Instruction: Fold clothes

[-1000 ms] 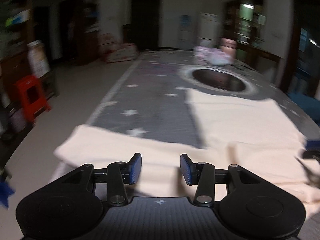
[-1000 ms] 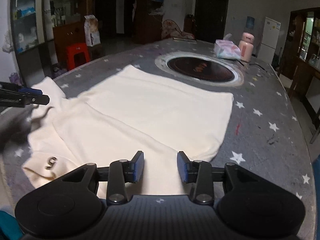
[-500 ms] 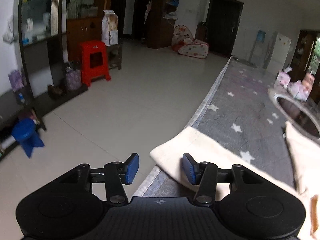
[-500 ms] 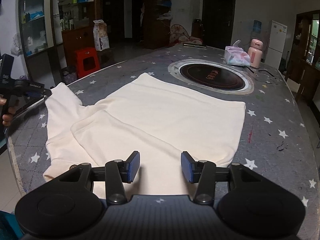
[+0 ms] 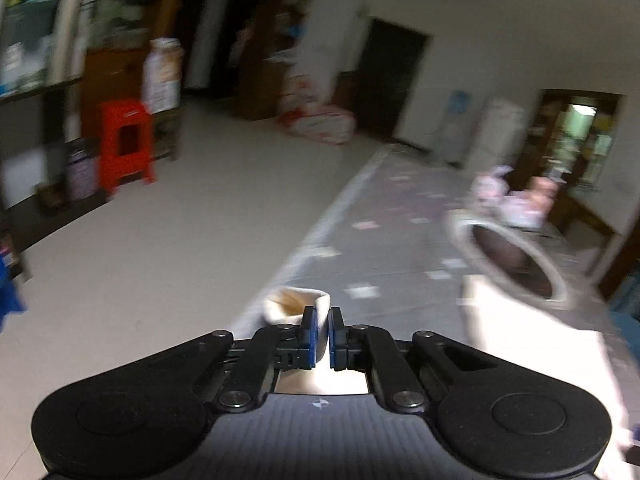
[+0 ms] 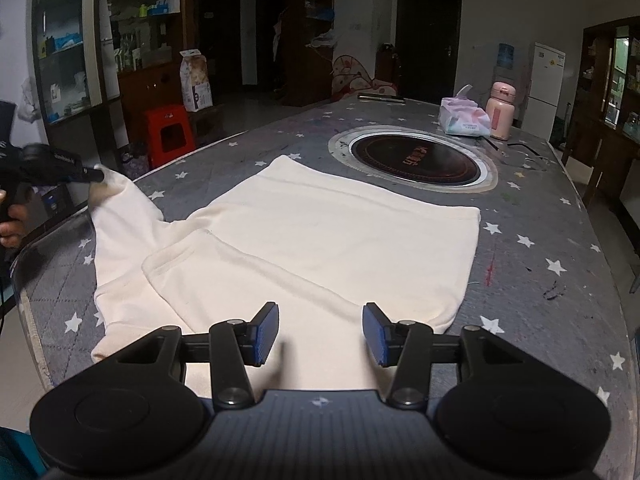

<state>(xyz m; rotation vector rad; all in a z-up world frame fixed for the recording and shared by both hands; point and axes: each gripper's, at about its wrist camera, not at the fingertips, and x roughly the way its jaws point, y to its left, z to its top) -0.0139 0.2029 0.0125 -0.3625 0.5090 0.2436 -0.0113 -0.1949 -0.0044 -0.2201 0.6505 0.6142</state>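
Left gripper [image 5: 322,334]: jaws clamped nearly together on the sleeve cuff [image 5: 298,306] of a cream sweatshirt [image 6: 320,248]; cuff lifted off the table edge. The same gripper appears at the far left of the right wrist view, held by a hand [image 6: 12,224].

Right gripper [image 6: 318,334]: jaws about half open, nothing between them, hovering over the sweatshirt's near edge.

Sweatshirt: spread flat on a grey star-patterned table [image 6: 540,280], near a round inset cooktop [image 6: 414,158]. Left view blurred.
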